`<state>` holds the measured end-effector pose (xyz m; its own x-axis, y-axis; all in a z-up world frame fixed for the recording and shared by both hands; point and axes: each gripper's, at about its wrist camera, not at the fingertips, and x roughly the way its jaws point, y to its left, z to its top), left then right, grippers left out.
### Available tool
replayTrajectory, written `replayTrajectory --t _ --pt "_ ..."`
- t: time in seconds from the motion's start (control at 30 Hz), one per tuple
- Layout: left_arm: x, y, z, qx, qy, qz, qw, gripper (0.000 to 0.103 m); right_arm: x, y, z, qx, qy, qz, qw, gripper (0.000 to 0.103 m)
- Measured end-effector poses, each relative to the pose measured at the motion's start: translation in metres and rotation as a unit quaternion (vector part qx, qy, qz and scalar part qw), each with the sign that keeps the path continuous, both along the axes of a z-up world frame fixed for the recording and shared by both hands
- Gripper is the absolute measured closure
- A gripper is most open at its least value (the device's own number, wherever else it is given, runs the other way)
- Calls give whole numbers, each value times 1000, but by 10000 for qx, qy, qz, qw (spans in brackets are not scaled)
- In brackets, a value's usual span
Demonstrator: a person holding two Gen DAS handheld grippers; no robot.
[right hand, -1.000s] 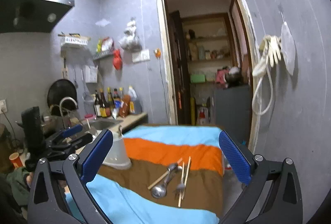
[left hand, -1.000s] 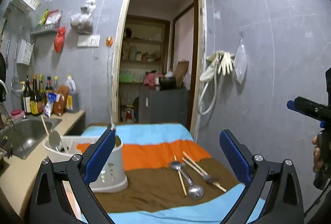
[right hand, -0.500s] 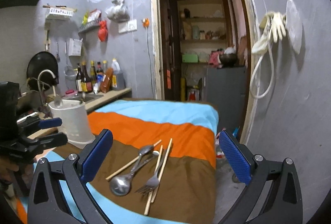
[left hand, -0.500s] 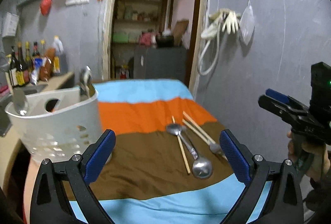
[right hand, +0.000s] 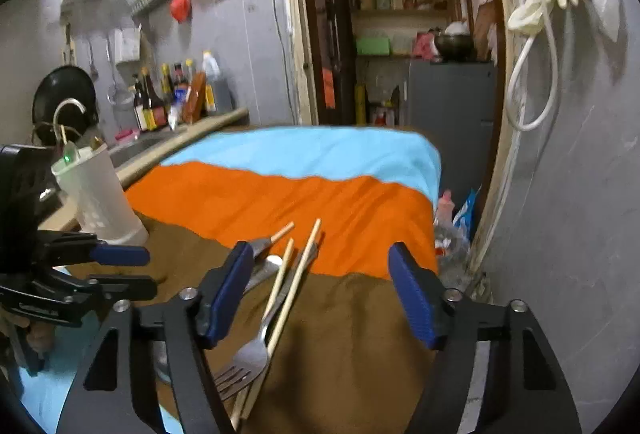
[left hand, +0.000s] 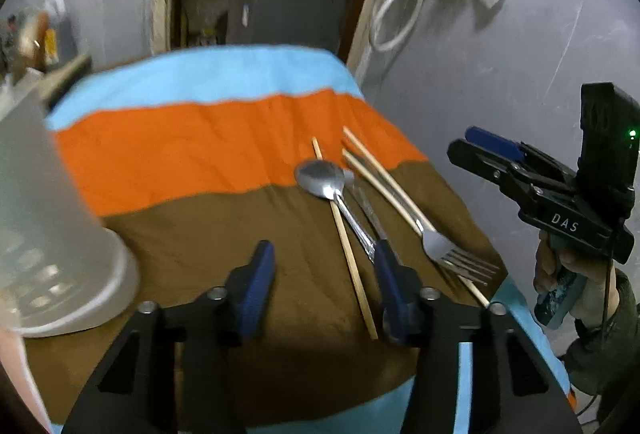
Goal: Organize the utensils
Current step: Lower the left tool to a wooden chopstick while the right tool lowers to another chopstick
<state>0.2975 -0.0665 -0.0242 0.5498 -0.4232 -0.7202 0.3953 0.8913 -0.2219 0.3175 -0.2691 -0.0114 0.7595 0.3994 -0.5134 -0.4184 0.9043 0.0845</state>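
On the striped cloth [left hand: 208, 153] lie a metal spoon [left hand: 324, 179], a fork [left hand: 444, 248] and several wooden chopsticks [left hand: 348, 254]. My left gripper [left hand: 324, 282] is open and hovers low over the spoon handle and one chopstick; its right finger [left hand: 390, 286] covers the lower spoon. My right gripper [right hand: 320, 294] is open above the fork [right hand: 250, 354] and chopsticks [right hand: 296, 282]. The white utensil holder [left hand: 44, 234] stands at the left; it also shows in the right wrist view [right hand: 100, 197]. The right gripper shows in the left wrist view [left hand: 496, 149].
A grey wall [left hand: 500, 53] runs close along the table's right side. A counter with a sink and bottles [right hand: 172, 97] lies left of the table. A doorway [right hand: 400, 13] opens behind it.
Both grippers have dropped low over the utensils and narrowed their jaws. The left one moved right, away from the holder, which now sits at the frame's left edge.
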Motion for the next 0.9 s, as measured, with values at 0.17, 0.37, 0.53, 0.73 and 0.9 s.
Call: replayTrajectory --t 0.17,0.37,0.53,0.73,0.9 --pt "25 -6 -11 92 421 -99 9990 76 20 6 -12 -105 372 123 9992 54" --pt "42 -16 -11 307 573 -315 9974 84 47 16 -17 -197 698 308 9969 61" --pt "55 -23 -13 448 679 -427 9958 90 68 31 -21 -391 909 407 9943 68" --pt "63 -26 -16 452 780 -478 9948 94 86 41 -29 -444 1205 466 9906 78" --pt "65 -23 -17 223 876 -386 9952 99 96 47 -32 -314 1438 510 9878 95"
